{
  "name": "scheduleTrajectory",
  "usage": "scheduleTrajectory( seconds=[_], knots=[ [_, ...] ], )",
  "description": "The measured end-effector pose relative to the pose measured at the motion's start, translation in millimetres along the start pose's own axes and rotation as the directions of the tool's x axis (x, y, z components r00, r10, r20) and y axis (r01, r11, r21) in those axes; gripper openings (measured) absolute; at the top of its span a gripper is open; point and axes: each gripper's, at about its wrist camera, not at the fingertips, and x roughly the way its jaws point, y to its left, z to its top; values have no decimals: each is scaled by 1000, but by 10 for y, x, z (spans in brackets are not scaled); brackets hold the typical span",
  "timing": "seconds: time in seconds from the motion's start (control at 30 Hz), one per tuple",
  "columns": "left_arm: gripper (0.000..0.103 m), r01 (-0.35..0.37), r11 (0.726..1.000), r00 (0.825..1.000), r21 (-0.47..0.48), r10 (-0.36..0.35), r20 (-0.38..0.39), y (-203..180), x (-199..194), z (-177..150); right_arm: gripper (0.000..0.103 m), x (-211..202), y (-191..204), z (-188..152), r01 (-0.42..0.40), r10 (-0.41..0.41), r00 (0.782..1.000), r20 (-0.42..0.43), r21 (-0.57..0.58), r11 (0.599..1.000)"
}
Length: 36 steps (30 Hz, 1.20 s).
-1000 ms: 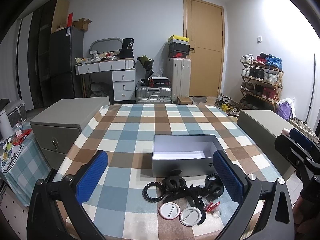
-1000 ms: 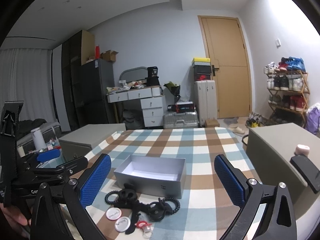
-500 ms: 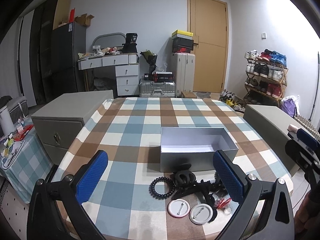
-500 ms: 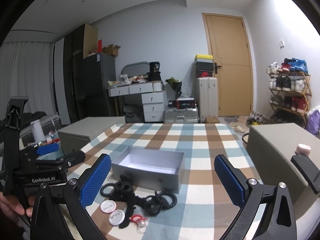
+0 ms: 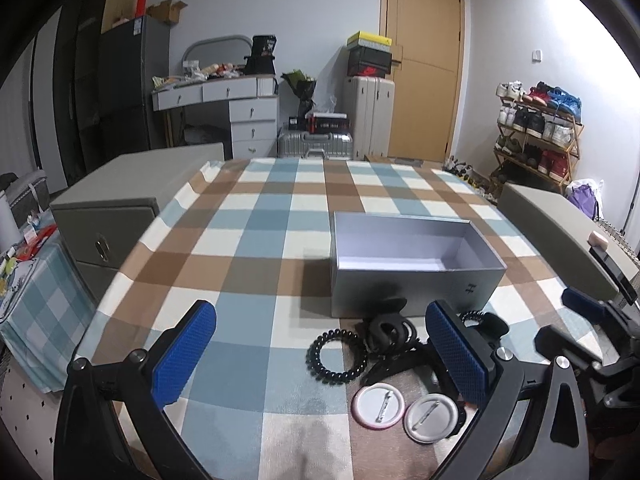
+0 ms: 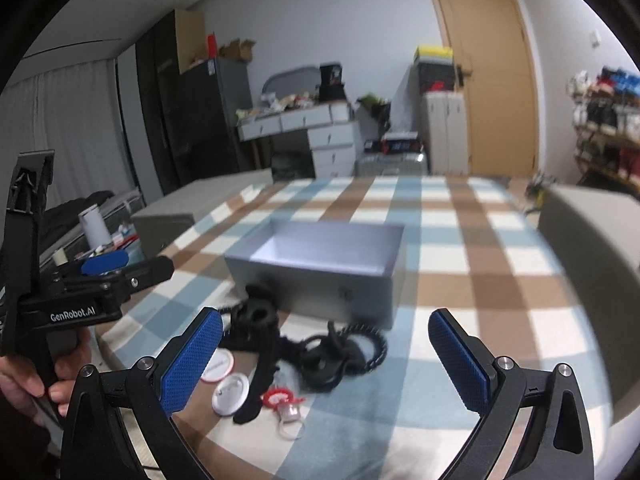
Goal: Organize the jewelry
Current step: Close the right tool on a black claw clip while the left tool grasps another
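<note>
Hair accessories (image 6: 308, 352) lie between right fingers (image 6: 192, 364), untouched.

Both tools — nearer the box (image 5: 416, 264)

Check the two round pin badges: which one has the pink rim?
The left badge, nearer the black coil hair tie. Its edge shows pink; the right badge looks plain silver.

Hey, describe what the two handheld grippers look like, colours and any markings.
Both are black frames with silver screws. The left gripper and right gripper each carry two fingers faced with blue textured pads. Seen from the right wrist view, the left gripper's body bears white GenRobot.AI lettering.
</note>
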Motion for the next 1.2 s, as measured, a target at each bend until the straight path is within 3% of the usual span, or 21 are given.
scheduleTrajectory(
  seconds=[0.27, 0.53, 0.77, 1.03, 1.2],
  knots=[
    [102, 38, 999, 996, -10, -38, -86, 50, 223, -61, 93, 358, -63, -98, -68, 70, 991, -115, 28, 997],
    [102, 89, 996, 989, 29, -84, -125, -33, 348, -82, 82, 551, -108, -133, -96, 102, 981, -164, 48, 994],
    [102, 162, 986, 973, 43, -152, -176, -134, 433, -42, 45, 626, -131, -179, -77, 84, 975, -207, 42, 996],
    [102, 230, 973, 942, 8, -221, -254, -165, 558, 13, 40, 531, -217, -170, -111, 122, 980, -157, 77, 991],
    [102, 224, 974, 938, 27, -207, -279, -202, 609, 46, 40, 463, -365, -163, -175, 193, 975, -110, 156, 972]
  ],
)
